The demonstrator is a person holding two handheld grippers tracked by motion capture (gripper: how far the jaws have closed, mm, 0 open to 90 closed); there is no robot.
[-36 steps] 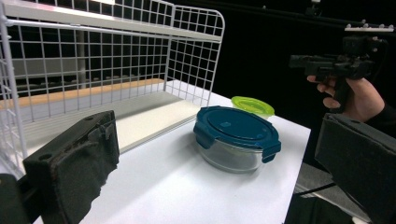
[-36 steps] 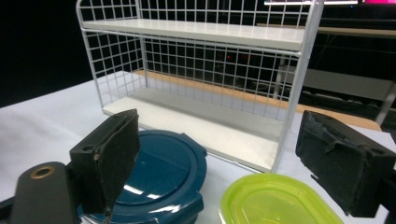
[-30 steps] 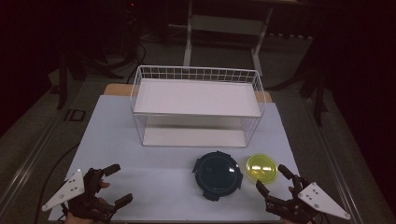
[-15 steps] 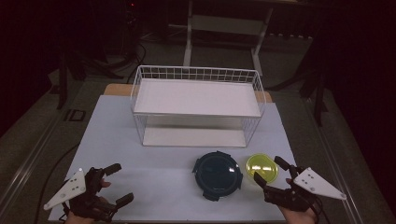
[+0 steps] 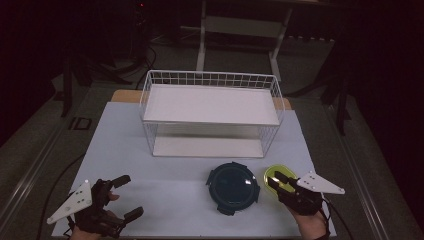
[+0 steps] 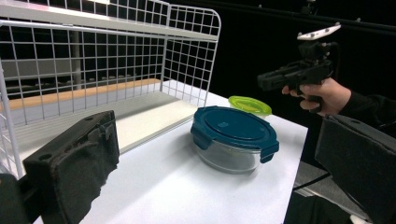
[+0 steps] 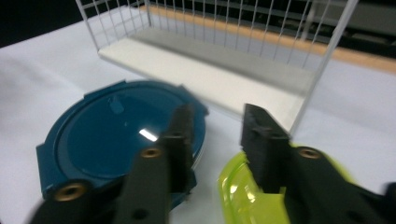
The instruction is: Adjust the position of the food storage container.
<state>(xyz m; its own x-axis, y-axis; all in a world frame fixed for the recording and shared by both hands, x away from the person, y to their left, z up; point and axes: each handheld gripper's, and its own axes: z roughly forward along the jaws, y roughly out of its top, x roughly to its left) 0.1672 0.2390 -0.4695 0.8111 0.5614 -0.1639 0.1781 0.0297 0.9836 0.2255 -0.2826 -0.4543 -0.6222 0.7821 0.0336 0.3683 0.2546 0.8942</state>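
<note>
Right gripper (image 5: 278,181), jaws just narrowed and empty, hovers over yellow-lidded container (image 5: 276,175); straddle the rim squarely before squeezing.

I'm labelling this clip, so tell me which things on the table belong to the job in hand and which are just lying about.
In the job:
- yellow-green lidded container, under the right gripper, whose jaws have just been closing; no firm grip visible yet

Lying about for now:
- glass container with blue clip lid
- white two-tier wire rack
- left gripper, open, apart from both containers
</note>
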